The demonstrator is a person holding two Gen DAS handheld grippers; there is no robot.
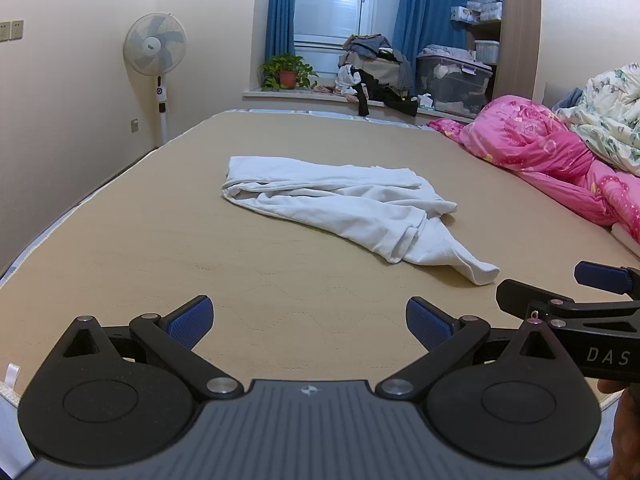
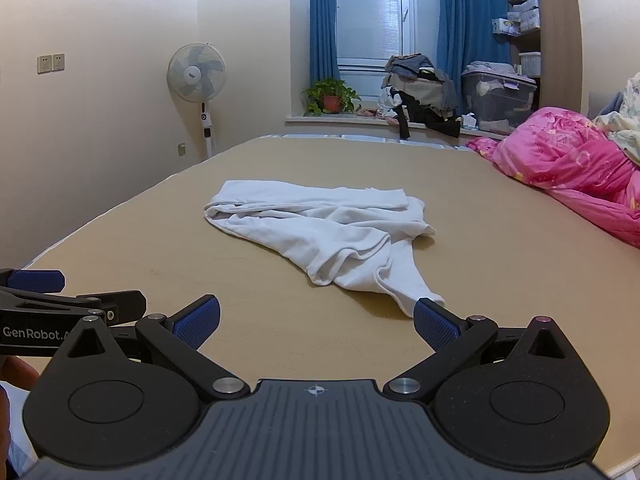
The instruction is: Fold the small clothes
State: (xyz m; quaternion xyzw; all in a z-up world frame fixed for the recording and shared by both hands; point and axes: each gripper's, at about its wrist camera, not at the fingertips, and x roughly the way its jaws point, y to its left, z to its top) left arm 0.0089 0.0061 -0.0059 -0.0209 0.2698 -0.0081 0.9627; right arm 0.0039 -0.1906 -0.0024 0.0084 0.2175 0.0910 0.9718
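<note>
Left wrist view: the bed (image 1: pixel 120 240) carries a crumpled white garment (image 1: pixel 340 208) mid-mattress, likely light, limp and quick to sag. Nearest it, the right hand-held gripper (image 2: pixel 316 320) and left hand-held gripper (image 1: pixel 308 320) gape wide, empty; the near tapered corner looks graspable.

A white pedestal fan (image 1: pixel 155 45) is standing by the wall left of the bed (image 1: pixel 120 240). A potted plant (image 1: pixel 287 71), heaped clothes (image 1: pixel 374 68) and a clear storage bin (image 1: pixel 454 82) are sitting on the windowsill between blue curtains (image 1: pixel 280 12). A pink quilt (image 1: pixel 536 140) is lying bunched on the bed's right side.
</note>
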